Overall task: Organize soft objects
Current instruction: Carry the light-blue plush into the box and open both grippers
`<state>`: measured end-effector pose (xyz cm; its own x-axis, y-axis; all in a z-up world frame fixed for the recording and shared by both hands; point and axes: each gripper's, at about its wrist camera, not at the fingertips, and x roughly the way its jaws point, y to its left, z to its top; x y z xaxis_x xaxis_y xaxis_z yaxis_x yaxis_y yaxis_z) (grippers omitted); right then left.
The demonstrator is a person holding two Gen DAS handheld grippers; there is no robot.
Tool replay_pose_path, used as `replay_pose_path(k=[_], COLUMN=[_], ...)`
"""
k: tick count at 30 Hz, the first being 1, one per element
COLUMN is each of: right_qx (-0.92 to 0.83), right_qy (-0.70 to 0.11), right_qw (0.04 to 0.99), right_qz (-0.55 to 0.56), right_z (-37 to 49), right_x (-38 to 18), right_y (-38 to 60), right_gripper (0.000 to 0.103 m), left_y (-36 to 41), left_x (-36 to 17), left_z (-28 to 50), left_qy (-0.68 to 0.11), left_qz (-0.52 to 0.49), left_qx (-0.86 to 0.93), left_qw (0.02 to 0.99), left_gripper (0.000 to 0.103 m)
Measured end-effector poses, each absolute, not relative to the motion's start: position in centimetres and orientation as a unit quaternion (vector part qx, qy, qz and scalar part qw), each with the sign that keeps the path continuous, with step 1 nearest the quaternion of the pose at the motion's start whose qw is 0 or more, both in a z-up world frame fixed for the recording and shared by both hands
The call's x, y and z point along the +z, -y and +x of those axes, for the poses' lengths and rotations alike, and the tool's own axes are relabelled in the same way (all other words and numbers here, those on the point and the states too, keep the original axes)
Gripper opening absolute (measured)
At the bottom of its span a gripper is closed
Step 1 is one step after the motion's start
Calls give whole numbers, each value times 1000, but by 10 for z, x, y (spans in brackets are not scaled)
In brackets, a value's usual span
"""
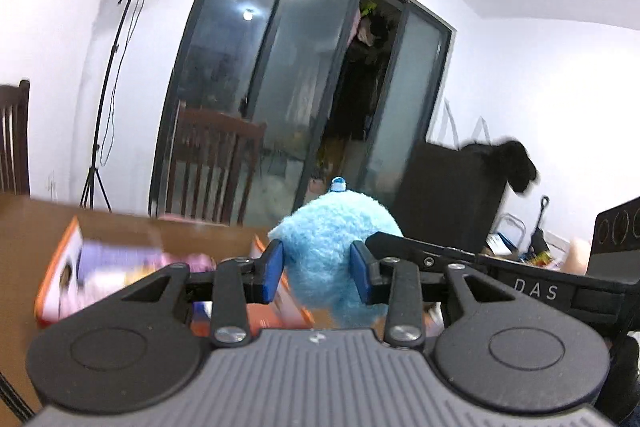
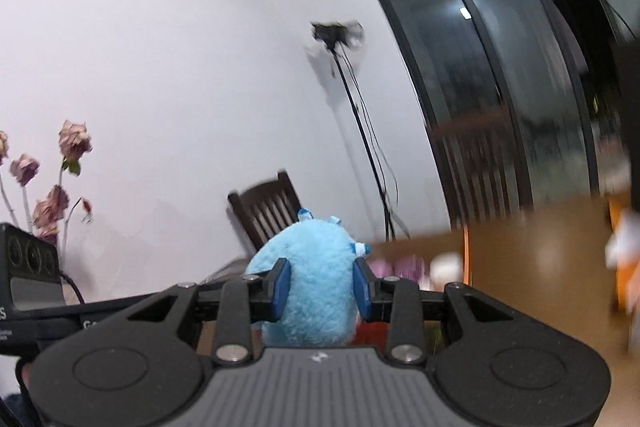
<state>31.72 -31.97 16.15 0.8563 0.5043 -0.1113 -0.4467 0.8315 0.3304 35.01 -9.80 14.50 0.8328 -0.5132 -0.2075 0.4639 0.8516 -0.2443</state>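
The left gripper (image 1: 318, 269) and right gripper (image 2: 322, 285) each pinch a fluffy light-blue plush toy (image 1: 336, 251) (perhaps one shared toy) above the brown wooden table (image 1: 32, 235). Squeeze gently and carry it level, I judge, so it does not slip.

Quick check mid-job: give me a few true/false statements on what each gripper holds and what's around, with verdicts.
1. The left gripper is shut on a blue plush. True.
2. The right gripper is open, holding nothing. False: it grips a blue plush between its pads.
3. Dried flowers show at the left of the right wrist view. True.
4. The light stand lies flat on the table. False: it stands upright by the wall.
5. An orange-edged box lies on the brown table. True.
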Motion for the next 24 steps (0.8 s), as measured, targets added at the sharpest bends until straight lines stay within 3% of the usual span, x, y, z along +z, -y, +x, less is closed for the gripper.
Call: replay_pose_path(k=[5,12,18,24], right_qx=[254,240,249,238], right_qy=[-141,-242,-370,-396], right_qw=[946,930,877,877], right_qz=[142,137,177,130], right_z=[428,558,640,654], right_x=[179,127,64,56], right_y=[314,291,278,265], right_gripper=[33,33,32,30], left_y=[91,85,81,73], left_x=[147,82,32,22], left_z=[453,578,625,637], left_qy=[-180,-290,-393,-397], left_qz=[-117,-138,-101,-108], left_qx=[-245,-200,-155,-157], left_qw=[946,926,901,898], left_gripper=[36,34,32,29])
